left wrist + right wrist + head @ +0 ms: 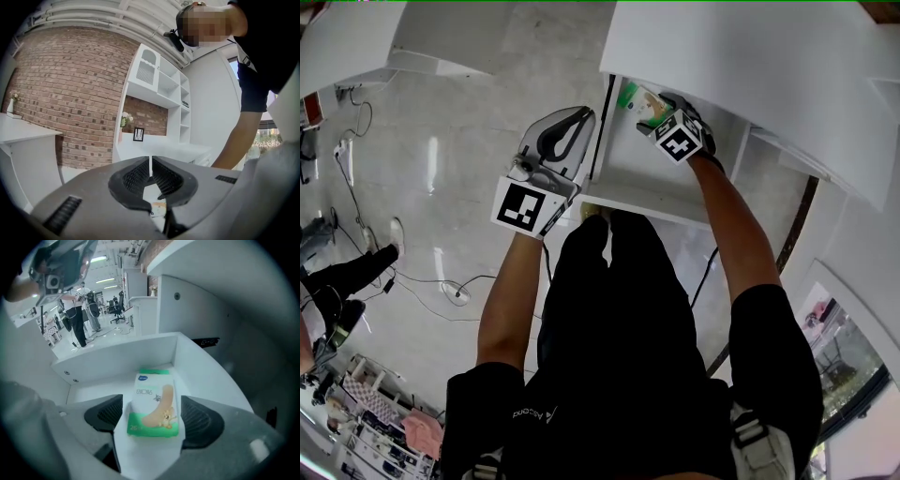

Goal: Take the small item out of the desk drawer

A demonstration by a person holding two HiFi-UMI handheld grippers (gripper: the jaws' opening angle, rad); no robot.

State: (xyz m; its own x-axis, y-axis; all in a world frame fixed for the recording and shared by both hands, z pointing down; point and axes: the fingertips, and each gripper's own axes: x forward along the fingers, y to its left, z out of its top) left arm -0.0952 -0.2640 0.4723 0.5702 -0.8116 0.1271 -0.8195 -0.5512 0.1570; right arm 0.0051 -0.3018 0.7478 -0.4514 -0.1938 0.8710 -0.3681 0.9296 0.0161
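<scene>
A small green-and-white plaster box [152,394] lies flat on the floor of the open white desk drawer [117,355]. My right gripper [152,420] is inside the drawer with its jaws wide apart. The box sits between its dark pads [105,416], close to both, not visibly squeezed. In the head view the box [636,97] shows at the drawer's [628,178] far end, just beyond the right gripper [654,111]. My left gripper [572,127] hovers over the floor beside the drawer's left edge. Its ribbed pads [136,176] meet with nothing between them.
The white desk top [750,56] overhangs the drawer on the right. Another white desk [384,37] stands at the upper left. Cables [422,281] trail across the grey floor, and a person's legs [347,272] show at far left. A white shelf unit [159,93] stands against a brick wall.
</scene>
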